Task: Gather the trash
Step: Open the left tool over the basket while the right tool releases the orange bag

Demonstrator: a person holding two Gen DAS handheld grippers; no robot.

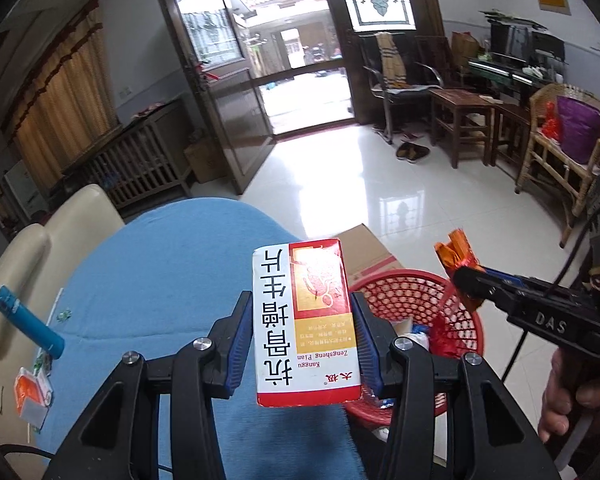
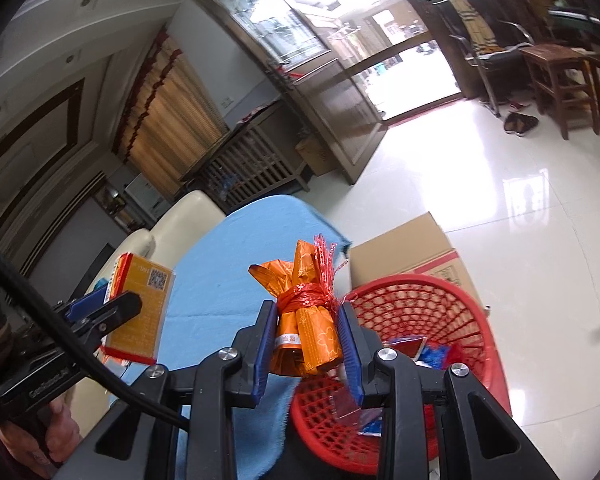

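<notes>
The red basket (image 2: 420, 312) stood open-topped, part filled with scraps, nothing over its mouth. A cardboard box (image 2: 404, 248) crowded its far side, the blue-clothed table (image 1: 148, 280) its left; shiny floor (image 1: 400, 184) beyond lay clear

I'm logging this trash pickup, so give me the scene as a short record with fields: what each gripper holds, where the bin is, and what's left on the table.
left gripper: shut on the medicine box
right gripper: shut on the orange wrapper bundle tied with red string
bin: red mesh basket beside the blue-covered table, already holding some litter
left on table: blue tube, small orange-and-white packet
behind bin: cardboard box
</notes>
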